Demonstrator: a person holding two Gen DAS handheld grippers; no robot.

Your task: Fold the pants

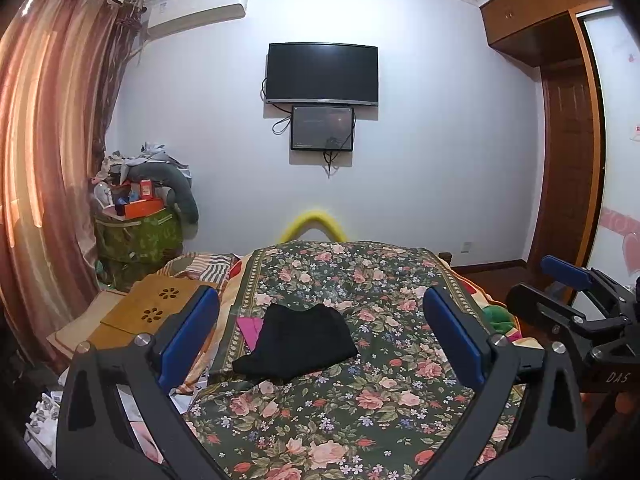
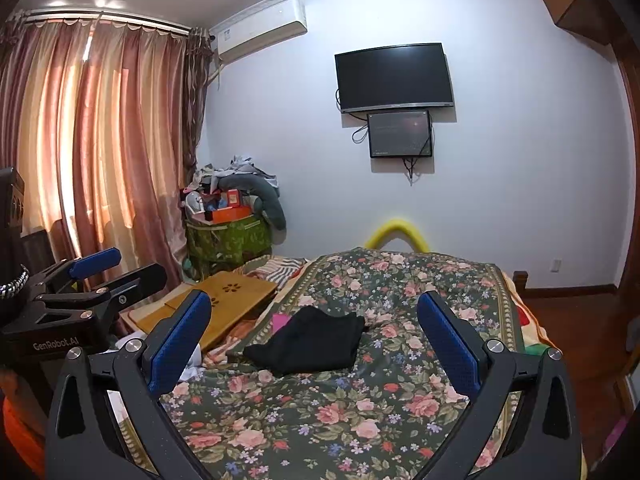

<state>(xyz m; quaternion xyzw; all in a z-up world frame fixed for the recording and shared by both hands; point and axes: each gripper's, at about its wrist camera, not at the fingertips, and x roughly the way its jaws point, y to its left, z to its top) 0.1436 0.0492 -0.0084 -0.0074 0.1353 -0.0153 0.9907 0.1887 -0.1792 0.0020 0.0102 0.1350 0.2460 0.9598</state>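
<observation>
A pair of black pants (image 1: pixel 298 343) lies bunched in a loose, partly folded heap near the middle of each frame, resting on a bed covered by a dark green blanket (image 1: pixel 360 412) printed with pink roses. A bit of bright pink cloth (image 1: pixel 250 328) pokes out from under the left edge of the pants. Neither tool touches the pants. The left gripper (image 1: pixel 320 340) fills the bottom of the left wrist view, its two blue-padded fingers (image 1: pixel 188 336) spread wide apart with nothing between them but the bed beyond. The right gripper (image 2: pixel 314 340) frames the bottom of the right wrist view the same way, fingers (image 2: pixel 180 344) spread wide and holding nothing. Each gripper also shows at the side edge of the other's view, the two held level and beside each other above the near end of the bed. To the left of the blanket, at middle left of the frame, a light wooden board (image 1: pixel 148 312) with flower-shaped cutouts lies flat beside a striped cloth (image 1: pixel 208 266). Behind it, a green bag (image 1: pixel 140 240) is piled high with boxes and clothing. A curved yellow tube (image 1: pixel 316 222) rises behind the far end of the bed. On the pale wall at upper centre hang a dark television (image 1: pixel 322 73) and a smaller screen (image 1: pixel 322 128) just below it. Pinkish curtains (image 1: pixel 52 140) cover the left side, an air conditioner (image 1: pixel 196 14) sits at upper left, and a wooden wardrobe (image 1: pixel 568 140) stands at right.
</observation>
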